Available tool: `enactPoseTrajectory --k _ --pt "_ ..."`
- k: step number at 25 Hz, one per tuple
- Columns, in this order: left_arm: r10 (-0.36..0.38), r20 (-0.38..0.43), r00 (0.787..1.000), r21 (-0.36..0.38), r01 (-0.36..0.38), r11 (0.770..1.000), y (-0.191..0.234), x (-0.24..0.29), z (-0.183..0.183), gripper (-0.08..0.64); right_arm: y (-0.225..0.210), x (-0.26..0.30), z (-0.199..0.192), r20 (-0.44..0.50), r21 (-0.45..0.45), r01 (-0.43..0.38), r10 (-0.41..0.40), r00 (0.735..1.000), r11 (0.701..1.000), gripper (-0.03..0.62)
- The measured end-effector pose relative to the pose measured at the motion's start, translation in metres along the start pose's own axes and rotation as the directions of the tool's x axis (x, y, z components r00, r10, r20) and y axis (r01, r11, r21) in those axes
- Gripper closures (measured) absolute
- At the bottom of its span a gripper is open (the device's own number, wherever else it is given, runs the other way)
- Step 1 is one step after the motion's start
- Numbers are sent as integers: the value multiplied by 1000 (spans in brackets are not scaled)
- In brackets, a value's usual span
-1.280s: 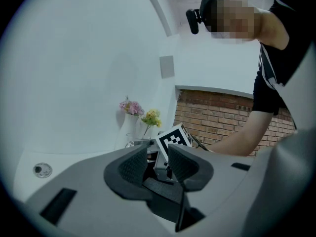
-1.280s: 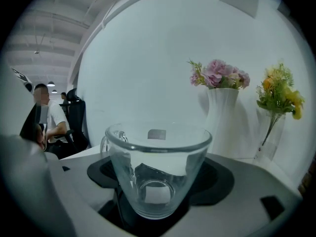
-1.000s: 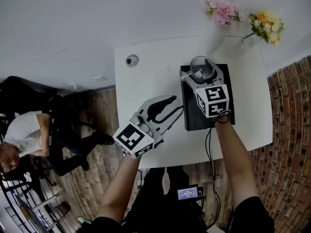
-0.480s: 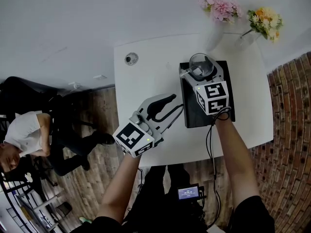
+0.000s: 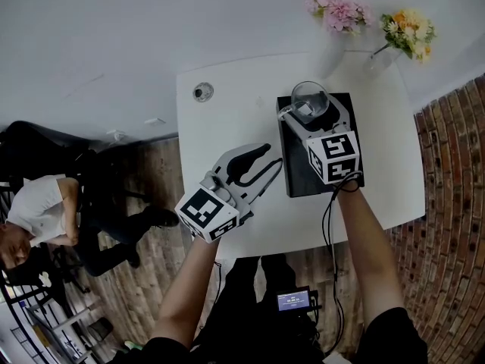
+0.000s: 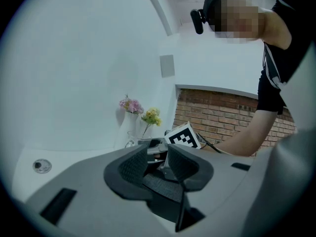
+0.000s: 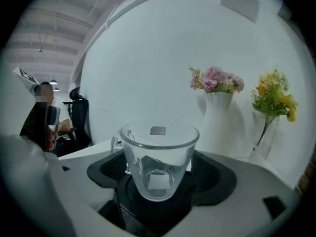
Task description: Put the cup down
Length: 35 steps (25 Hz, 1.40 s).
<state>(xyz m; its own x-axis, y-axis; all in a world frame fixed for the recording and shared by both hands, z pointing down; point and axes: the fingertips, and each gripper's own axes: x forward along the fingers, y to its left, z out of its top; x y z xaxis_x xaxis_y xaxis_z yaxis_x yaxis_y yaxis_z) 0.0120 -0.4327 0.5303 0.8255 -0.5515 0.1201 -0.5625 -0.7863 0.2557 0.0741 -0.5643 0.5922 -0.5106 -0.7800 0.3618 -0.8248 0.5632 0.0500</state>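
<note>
A clear glass cup [image 5: 309, 102] with a handle stands upright between the jaws of my right gripper [image 5: 311, 112], over the far end of a black slab [image 5: 299, 179] on the white table [image 5: 227, 120]. In the right gripper view the cup [image 7: 158, 154] sits on a round black disc, and the right gripper [image 7: 160, 169] is shut on it, pads against both sides. My left gripper [image 5: 270, 160] hovers over the table left of the slab. In the left gripper view the left gripper [image 6: 158, 157] shows a narrow gap with nothing in it.
Two vases of flowers, pink [image 5: 339, 15] and yellow [image 5: 409, 30], stand at the table's far edge. A small round object [image 5: 202, 92] lies at the far left. A seated person [image 5: 38, 211] is on the floor side, left. A cable [image 5: 327, 226] trails from the right gripper.
</note>
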Motion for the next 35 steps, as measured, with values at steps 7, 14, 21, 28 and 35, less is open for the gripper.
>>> enactPoseTrajectory --k 7,14,21,28,35 --pt "17 6 1000 5 -17 1000 2 6 4 422 0 -19 -2 1 15 0 0 1000 1000 187" --pt "38 -3 999 17 -38 999 2 8 8 422 0 -47 -3 17 75 21 -22 1000 997 187" --pt "56 -16 998 46 -55 997 -9 2 18 422 8 -80 10 61 162 0 -10 998 987 187" --pt "61 -24 998 67 -60 996 -28 -12 28 422 29 -119 38 128 240 -71 41 991 968 189" --pt "49 -24 999 70 -47 996 -55 -31 41 422 58 -157 57 166 322 -178 130 978 930 245"
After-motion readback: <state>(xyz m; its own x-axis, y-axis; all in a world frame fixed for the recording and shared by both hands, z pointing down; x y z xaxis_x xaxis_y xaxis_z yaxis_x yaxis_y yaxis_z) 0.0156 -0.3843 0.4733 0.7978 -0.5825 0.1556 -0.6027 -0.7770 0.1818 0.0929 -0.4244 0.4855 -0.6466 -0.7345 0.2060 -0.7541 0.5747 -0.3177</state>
